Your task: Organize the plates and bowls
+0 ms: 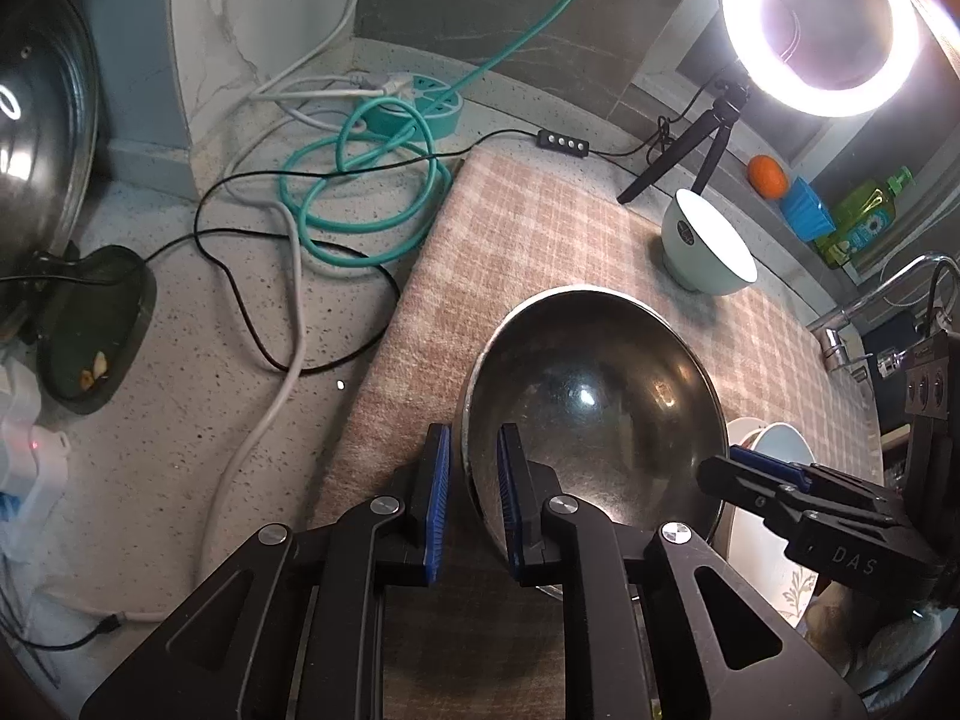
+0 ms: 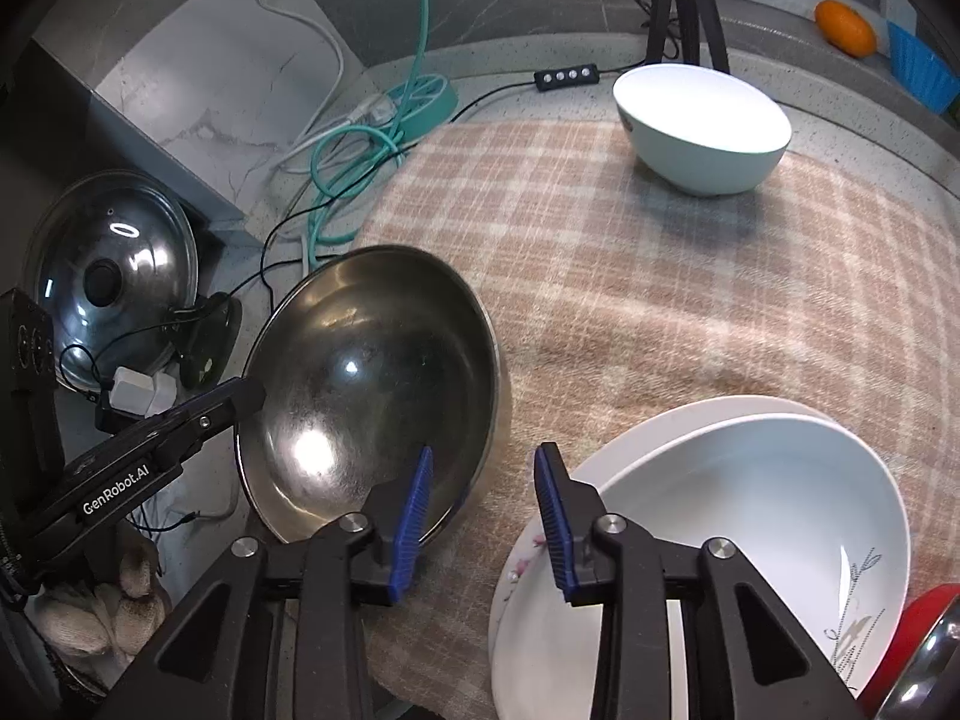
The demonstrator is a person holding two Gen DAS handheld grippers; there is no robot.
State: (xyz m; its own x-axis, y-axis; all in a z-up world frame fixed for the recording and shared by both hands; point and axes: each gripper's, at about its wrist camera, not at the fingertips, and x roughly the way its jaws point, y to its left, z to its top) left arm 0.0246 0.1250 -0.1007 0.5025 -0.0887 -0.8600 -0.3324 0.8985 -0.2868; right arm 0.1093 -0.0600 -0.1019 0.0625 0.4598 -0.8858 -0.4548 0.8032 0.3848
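- Steel bowl (image 1: 591,402): sits tilted on the checked cloth (image 1: 540,228), rim between the left tongs (image 1: 474,504), whose pads look just clear of it, so released.
- Right tongs (image 2: 483,516): released, straddling the bowl's near rim, nothing pinched.
- White plates (image 2: 750,516): stacked beside the right tongs.
- Pale bowl (image 2: 702,126): well beyond, apart.
- Advice: clench squarely on the rim before lifting.
- Unclear: actual pad contact; plates cut off.

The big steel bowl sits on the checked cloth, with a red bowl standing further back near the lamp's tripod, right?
Not quite. The bowl near the tripod is pale mint green with a white inside, not red, as the right wrist view shows. The steel bowl does sit on the checked cloth.
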